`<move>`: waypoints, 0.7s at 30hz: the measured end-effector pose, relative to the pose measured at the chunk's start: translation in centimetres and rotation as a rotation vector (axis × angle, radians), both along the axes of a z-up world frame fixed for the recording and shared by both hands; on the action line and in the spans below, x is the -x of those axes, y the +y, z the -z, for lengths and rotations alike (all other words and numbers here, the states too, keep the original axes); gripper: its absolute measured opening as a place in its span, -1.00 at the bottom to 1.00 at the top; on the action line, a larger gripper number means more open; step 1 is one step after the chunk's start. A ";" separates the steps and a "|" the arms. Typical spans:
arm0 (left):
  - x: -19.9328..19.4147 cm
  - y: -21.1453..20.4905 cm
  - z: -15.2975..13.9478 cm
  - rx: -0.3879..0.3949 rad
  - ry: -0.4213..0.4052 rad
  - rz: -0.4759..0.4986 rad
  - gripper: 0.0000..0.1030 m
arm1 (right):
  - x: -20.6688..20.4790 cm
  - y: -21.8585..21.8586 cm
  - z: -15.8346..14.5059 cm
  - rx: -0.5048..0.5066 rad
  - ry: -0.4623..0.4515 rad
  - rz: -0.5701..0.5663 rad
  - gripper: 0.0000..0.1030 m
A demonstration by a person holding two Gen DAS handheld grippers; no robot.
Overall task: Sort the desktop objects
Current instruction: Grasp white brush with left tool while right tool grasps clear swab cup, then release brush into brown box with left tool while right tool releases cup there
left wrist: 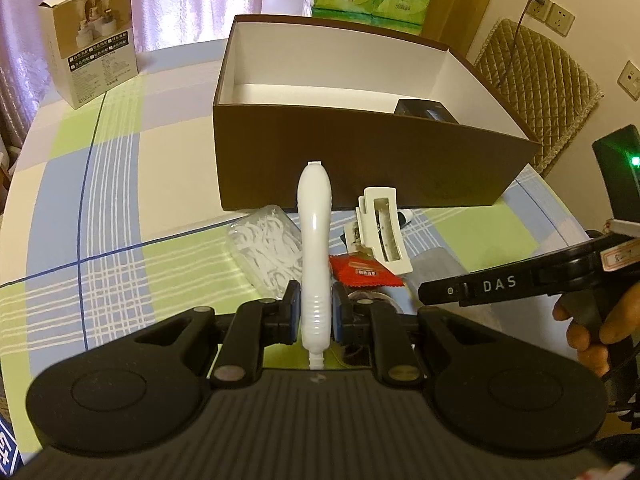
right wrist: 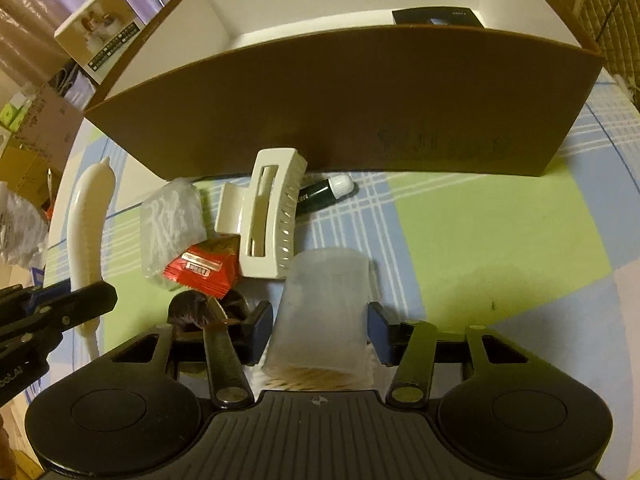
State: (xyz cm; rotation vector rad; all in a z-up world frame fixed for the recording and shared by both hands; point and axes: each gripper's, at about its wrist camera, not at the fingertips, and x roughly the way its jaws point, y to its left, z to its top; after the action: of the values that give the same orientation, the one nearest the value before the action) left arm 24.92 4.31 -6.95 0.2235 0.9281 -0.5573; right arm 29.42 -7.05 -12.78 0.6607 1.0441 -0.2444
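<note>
Our left claw (left wrist: 316,312) is closed on the ribbed lower end of a long white plastic handle (left wrist: 315,240), which points away from us toward the brown box (left wrist: 360,168). Whether the handle is lifted off the desk (left wrist: 120,208) we cannot tell.

Our right claw (right wrist: 320,330) stands partly open around a cloudy plastic toothpick jar (right wrist: 320,312) lying on its side. Its blue pads (right wrist: 262,328) sit on either side of the jar; the right one looks just clear of it, the left one we cannot judge.

Just beyond the jar lies a small pile: a white hair clip (right wrist: 268,216), a red packet (right wrist: 202,270), a clear bag of white floss picks (right wrist: 170,220), and a dark green tube with a white cap (right wrist: 326,194) near the box wall.

The box stands open behind the pile, white inside, with a black item (right wrist: 436,16) in its far right corner. A small printed carton (left wrist: 90,40) stands upright, well apart at the far left of the checked tablecloth.
</note>
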 end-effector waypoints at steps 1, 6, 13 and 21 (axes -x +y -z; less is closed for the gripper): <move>-0.1 0.1 0.1 0.002 0.004 0.001 -0.76 | 0.0 0.0 0.0 -0.003 0.003 0.003 -0.10; -0.7 0.6 0.3 0.016 0.020 0.010 -0.76 | -0.3 0.0 0.4 -0.023 0.003 0.024 -0.17; -1.3 1.1 -0.5 0.038 0.016 0.039 -0.76 | 1.0 -0.3 -0.5 -0.020 -0.032 0.059 -0.18; -2.5 0.9 -2.7 0.081 -0.005 0.060 -0.76 | 3.7 -1.5 -4.1 0.007 -0.106 0.132 -0.18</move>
State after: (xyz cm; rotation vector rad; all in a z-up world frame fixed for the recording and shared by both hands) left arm 27.38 5.24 -4.23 0.1796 0.8946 -0.6479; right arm 25.73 -8.53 -8.73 0.7300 0.8993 -0.3245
